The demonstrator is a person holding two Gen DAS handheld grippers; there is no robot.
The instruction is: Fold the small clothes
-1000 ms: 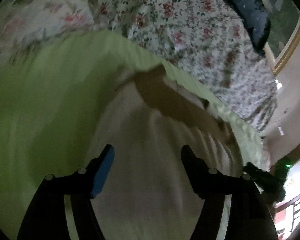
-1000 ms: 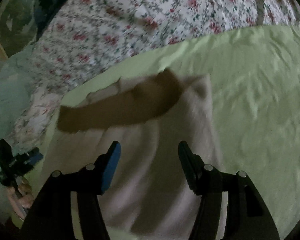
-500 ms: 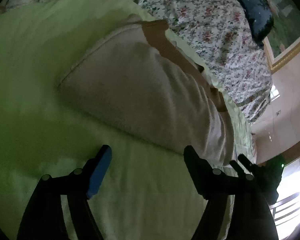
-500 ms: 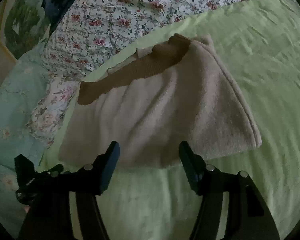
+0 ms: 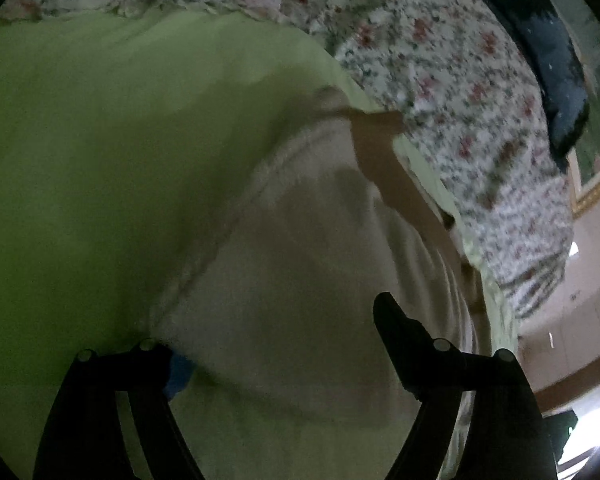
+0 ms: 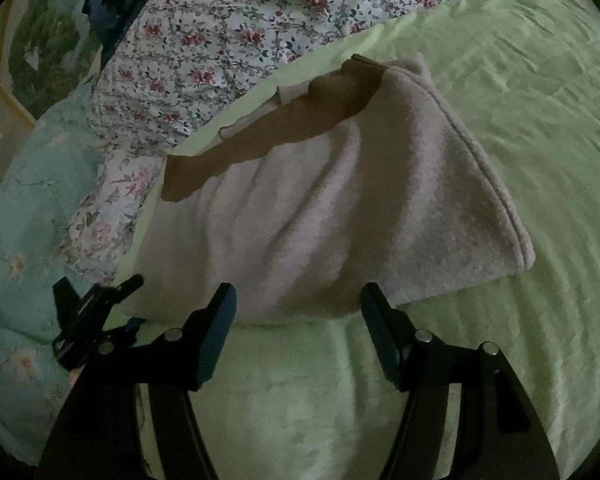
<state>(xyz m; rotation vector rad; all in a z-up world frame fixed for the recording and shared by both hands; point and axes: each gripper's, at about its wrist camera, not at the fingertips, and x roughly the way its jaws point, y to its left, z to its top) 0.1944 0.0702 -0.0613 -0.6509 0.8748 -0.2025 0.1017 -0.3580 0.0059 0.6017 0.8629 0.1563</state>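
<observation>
Left wrist view: left gripper (image 5: 280, 344) is standing spread over the beige garment (image 5: 300, 280).
Right gripper (image 6: 296, 312): is hovering spread, just short of its edge.
Green sheet (image 6: 520, 120): is lying underneath.

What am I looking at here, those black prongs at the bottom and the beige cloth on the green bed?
Each picture comes from a camera mounted on a hand-held gripper, looking forward along its two black fingers. A person holds one in each hand.

The left gripper sits low over a folded beige garment; its left finger is tucked under the cloth edge.

The right gripper hangs open just short of the garment's near edge, holding nothing.

The garment, with a brown band, lies on a green sheet beside a floral quilt.
</observation>
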